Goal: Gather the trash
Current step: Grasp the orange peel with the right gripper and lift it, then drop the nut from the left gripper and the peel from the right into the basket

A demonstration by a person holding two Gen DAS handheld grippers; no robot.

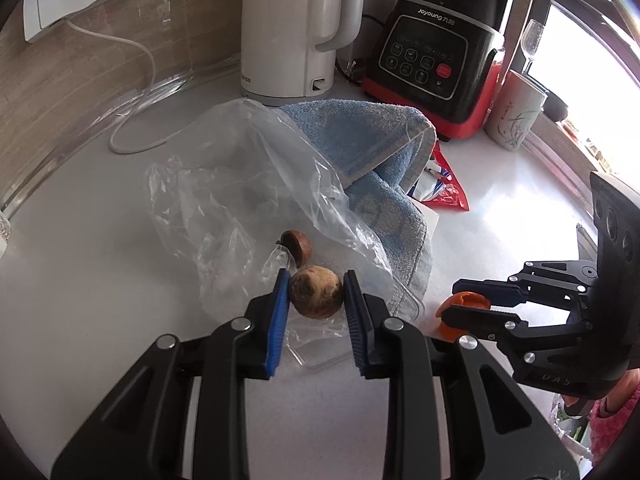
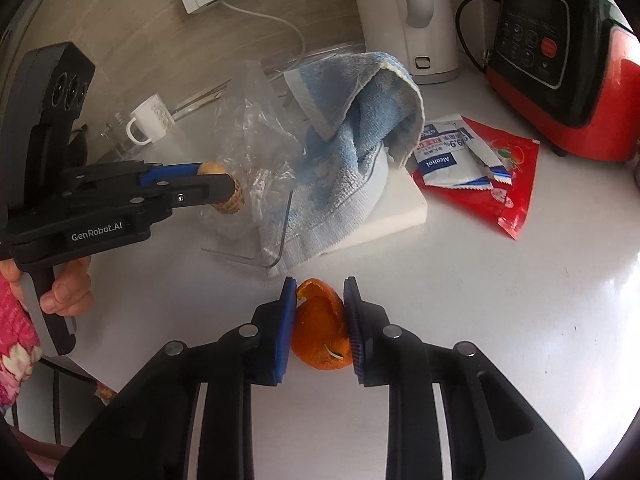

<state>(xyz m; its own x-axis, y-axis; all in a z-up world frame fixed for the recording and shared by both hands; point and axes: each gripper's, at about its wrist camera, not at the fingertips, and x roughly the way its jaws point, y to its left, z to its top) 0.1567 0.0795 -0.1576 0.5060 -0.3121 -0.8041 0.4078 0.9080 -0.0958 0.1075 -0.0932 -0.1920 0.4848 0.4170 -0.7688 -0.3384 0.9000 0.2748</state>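
**Both claws loaded beside the bag**

The left claw [image 1: 316,292] was clenched on a round, brown, dried-out fruit husk [image 1: 316,297], held right at the crumpled clear plastic bag [image 1: 256,200], apparently so the scrap could go inside. A second, smaller brown husk half [image 1: 297,245] lay just beyond it, against the film; whether inside the bag or under its edge could not be told.

The right claw [image 2: 319,320] gripped a curled piece of orange peel [image 2: 322,334] between its blue pads [image 2: 283,334], low over the white counter [image 2: 500,300] and a little apart from the bag, probably awaiting its turn.

A blue terry towel [image 2: 360,132] draped over a white block propped the bag. A torn white alcohol-wipe sachet [image 2: 448,152] and a red wrapper [image 2: 508,196] lay uncollected on the counter near the red-and-black blender base [image 2: 560,60].
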